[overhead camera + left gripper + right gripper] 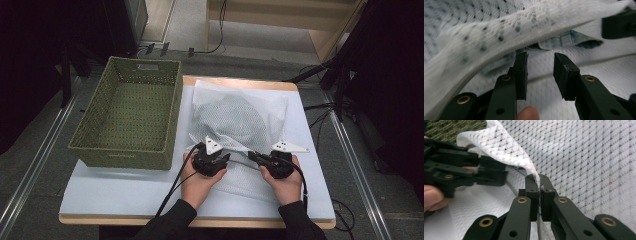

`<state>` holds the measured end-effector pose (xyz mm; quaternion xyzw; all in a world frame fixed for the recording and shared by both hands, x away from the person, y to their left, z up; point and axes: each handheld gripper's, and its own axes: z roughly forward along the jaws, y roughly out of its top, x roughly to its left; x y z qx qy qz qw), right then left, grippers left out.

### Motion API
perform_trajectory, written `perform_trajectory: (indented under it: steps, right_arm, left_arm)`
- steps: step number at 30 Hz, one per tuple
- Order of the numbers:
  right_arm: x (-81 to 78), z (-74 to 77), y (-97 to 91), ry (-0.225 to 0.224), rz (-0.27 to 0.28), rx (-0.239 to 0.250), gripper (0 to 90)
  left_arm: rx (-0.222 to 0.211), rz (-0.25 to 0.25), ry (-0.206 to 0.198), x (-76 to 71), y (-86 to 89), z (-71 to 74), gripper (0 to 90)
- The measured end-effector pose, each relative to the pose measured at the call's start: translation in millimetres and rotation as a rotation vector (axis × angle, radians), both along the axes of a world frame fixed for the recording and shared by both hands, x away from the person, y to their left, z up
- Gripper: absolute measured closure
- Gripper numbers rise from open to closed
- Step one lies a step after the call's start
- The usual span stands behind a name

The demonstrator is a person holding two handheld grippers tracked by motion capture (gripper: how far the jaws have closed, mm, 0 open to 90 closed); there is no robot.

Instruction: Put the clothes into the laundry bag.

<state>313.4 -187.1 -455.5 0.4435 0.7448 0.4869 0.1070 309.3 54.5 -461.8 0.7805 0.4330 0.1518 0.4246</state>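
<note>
I have the mesh bag (240, 117) lying flat on the desk (125, 192), just right of the green basket (127, 112), with something grey and bundled inside it. Both my hands sit at the bag's near edge. My right tongs (539, 188) are clamped tight on a fold of the white mesh: in the right gripper view the fabric runs straight down between the two pressed pads, and the pinched edge lifts up and away to the left. My left tongs (540, 72) stand apart, with a clear gap between the pads and nothing pinched; in the left gripper view they point into the bag's mouth, under the raised zip hem (499, 47) that arches over them, with a bit of blue-grey cloth (571, 41) visible farther in. From the high view the left tongs (212, 159) and right tongs (272, 161) are close together, facing each other across the bag's opening
</note>
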Motion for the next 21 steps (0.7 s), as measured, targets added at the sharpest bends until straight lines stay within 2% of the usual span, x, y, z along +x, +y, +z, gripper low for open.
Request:
perform_trajectory:
  steps: [3,6,8,10,13,17,19,21]
  right_arm:
    - [-2.7,0.8,1.8,-0.002,0.027,-0.007,88.6]
    - [-5.4,0.1,1.4,-0.008,0.049,-0.017,86.4]
    - [-6.5,-2.7,-0.2,-0.006,0.048,-0.023,82.9]
    - [-7.9,-5.0,-1.4,-0.010,0.047,-0.018,71.5]
    - [-17.8,-2.1,-5.7,-0.111,0.031,0.000,45.7]
    - [-44.0,12.3,-26.4,-0.185,-0.021,0.032,39.3]
    - [-56.5,14.6,-39.9,-0.194,-0.069,0.036,39.1]
    - [-69.4,10.5,-55.8,-0.179,-0.154,0.021,39.0]
  left_arm:
    - [0.010,0.001,-0.040,-16.2,13.4,5.9,63.7]
    - [0.048,-0.013,-0.077,-37.0,35.4,7.3,63.3]
    - [0.067,0.008,-0.093,-46.0,52.0,6.5,62.1]
    - [0.068,0.042,-0.106,-51.7,70.4,6.4,60.5]
    - [0.042,0.088,-0.101,-57.9,93.5,6.1,57.8]
    - [0.023,0.097,-0.093,-64.8,106.8,6.9,55.5]
    - [0.024,0.093,-0.093,-67.6,109.1,7.7,54.3]
    - [0.013,0.096,-0.086,-69.8,109.3,7.4,52.0]
